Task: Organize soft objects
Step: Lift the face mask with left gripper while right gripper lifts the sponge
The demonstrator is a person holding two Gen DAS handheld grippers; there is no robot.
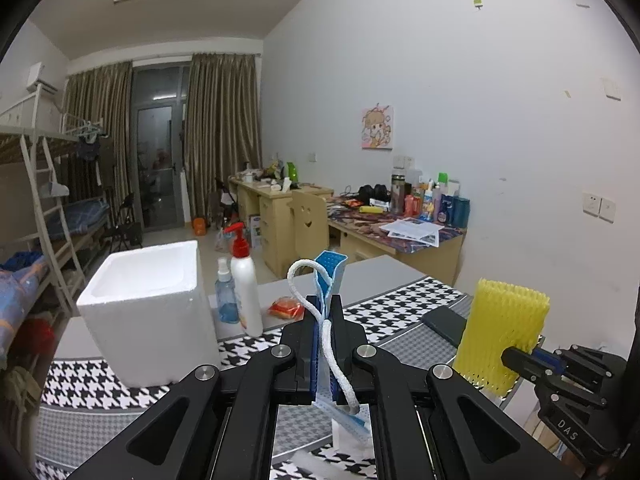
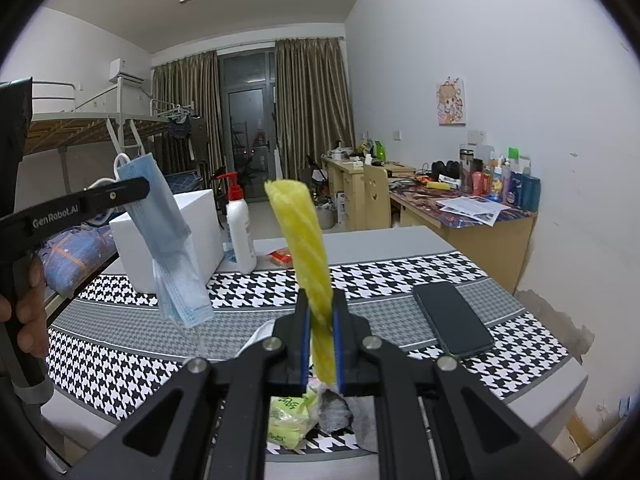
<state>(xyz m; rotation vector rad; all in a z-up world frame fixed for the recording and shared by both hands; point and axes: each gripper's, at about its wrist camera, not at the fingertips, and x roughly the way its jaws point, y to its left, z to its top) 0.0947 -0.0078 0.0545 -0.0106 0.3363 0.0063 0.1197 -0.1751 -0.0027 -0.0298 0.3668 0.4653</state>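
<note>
My left gripper [image 1: 326,312] is shut on a blue face mask [image 1: 330,276] with a white ear loop, held above the table. In the right wrist view the mask [image 2: 172,240] hangs from the left gripper [image 2: 136,190] at the left. My right gripper [image 2: 320,304] is shut on a yellow foam net sleeve [image 2: 304,240], held upright above the table. In the left wrist view the sleeve [image 1: 502,332] shows at the right, clamped by the right gripper [image 1: 512,356]. A white foam box [image 1: 148,304], open at the top, stands on the table at the left.
A white pump bottle [image 1: 246,288], a blue spray bottle [image 1: 226,296] and a red packet [image 1: 286,308] stand beside the box. A black phone [image 2: 452,318] lies on the houndstooth cloth [image 2: 380,276]. A green tissue pack [image 2: 288,420] lies below my right gripper.
</note>
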